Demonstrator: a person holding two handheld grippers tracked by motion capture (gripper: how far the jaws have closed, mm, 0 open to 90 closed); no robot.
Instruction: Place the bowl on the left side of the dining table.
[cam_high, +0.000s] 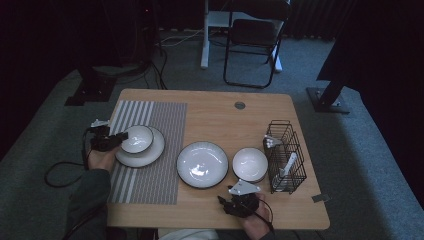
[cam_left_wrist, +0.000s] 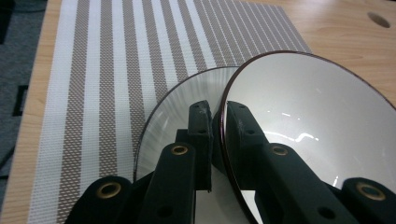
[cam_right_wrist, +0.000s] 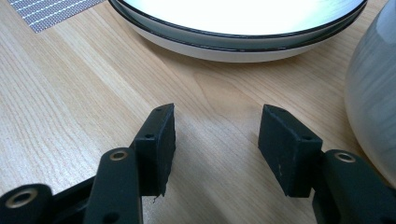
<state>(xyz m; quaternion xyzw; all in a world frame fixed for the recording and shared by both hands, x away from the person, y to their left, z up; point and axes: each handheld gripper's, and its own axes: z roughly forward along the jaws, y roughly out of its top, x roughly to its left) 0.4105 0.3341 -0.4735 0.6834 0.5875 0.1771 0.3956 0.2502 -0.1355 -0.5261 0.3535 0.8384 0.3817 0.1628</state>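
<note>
Bowl (cam_high: 136, 138) on plate (cam_high: 150, 155), rim pinched by left gripper (cam_high: 121, 136)

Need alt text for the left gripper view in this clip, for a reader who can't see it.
The left gripper has its two black jaws closed on the dark rim of a small white bowl, one jaw inside and one outside. The bowl sits over a white plate on a striped placemat on a wooden table.
</note>
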